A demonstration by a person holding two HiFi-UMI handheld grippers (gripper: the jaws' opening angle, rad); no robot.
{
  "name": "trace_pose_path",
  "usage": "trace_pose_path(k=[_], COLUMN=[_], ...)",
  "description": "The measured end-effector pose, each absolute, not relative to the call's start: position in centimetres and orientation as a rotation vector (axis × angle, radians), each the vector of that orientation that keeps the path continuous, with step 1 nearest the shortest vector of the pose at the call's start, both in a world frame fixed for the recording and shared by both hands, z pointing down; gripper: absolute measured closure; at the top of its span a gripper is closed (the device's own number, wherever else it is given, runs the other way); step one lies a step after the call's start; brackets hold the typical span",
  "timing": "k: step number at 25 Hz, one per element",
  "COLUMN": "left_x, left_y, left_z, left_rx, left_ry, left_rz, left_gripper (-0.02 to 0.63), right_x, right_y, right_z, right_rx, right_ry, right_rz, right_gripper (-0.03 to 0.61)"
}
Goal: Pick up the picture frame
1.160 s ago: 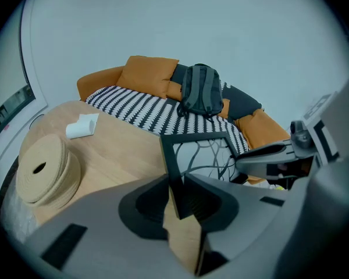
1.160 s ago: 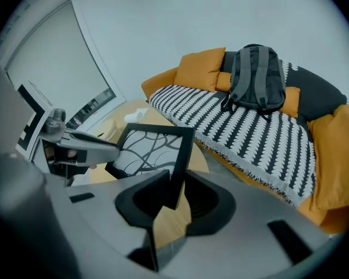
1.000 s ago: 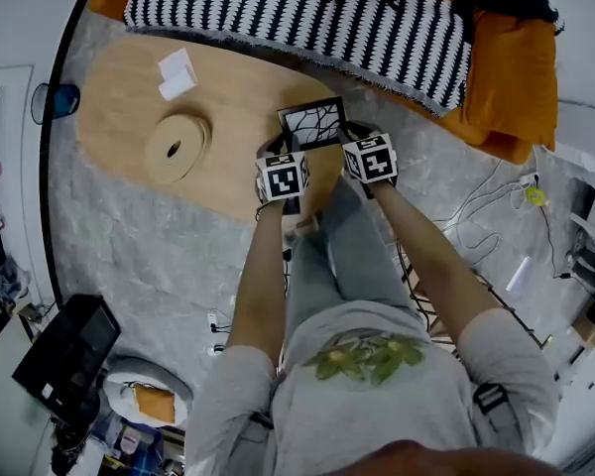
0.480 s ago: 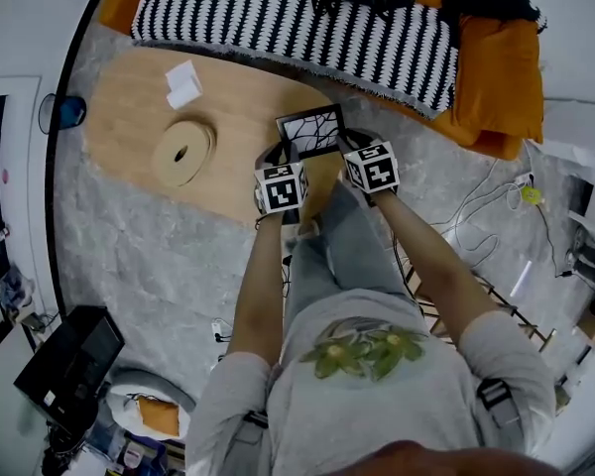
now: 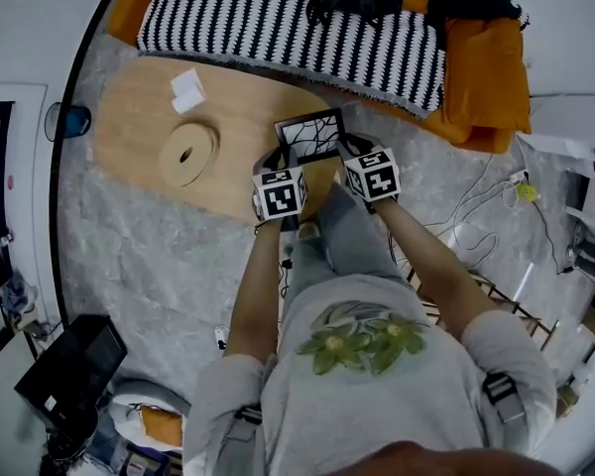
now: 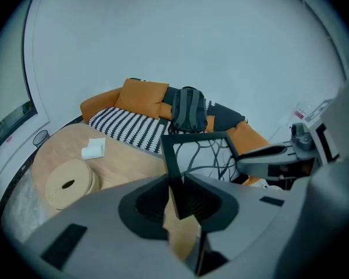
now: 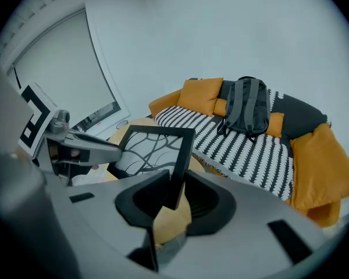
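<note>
The person stands over the oval light wooden worktop (image 5: pixel 129 117) and holds the black rectangular picture frame (image 5: pixel 310 135), with a white print of dark branches, between two tools. The left tool (image 5: pixel 282 160) is clamped on the frame's left side rail, low near the bottom corner. The right tool (image 5: pixel 350 149) pinches the right rail in the same way. In each gripper view the dark pads (image 6: pixel 145 202) press the thin black bar from both sides.

The frame is nearly upright over the near-right end of the worktop. It seems to be clear of the wood, though from above I cannot judge this well.

The danger is in the narrow hold, because each tool has only a slim, smooth rail. If one tool rises faster than the other, or they drift apart, the frame may twist and slip from a pad. It could then fall on the worktop edge or on the grey floor (image 5: pixel 159 256).
</note>
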State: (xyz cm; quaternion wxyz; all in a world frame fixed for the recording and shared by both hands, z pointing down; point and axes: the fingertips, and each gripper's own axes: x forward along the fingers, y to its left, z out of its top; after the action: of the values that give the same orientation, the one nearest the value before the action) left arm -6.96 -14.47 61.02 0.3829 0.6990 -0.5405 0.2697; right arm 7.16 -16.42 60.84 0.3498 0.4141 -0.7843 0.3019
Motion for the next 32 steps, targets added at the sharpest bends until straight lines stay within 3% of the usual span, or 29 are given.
trace_pose_path(k=[32], left_x=[-7.9], left_y=[-8.8], left_z=[44.1], left_rx=[2.104], left_ry=[-1.428], left_rz=[0.519], left_gripper=[0.517], right_x=[6.2], right_y=[-10.3], right_z=[45.0], right_rx=[1.224], right_ry=[-2.173], right_rz=[0.715], right_gripper=[0.491])
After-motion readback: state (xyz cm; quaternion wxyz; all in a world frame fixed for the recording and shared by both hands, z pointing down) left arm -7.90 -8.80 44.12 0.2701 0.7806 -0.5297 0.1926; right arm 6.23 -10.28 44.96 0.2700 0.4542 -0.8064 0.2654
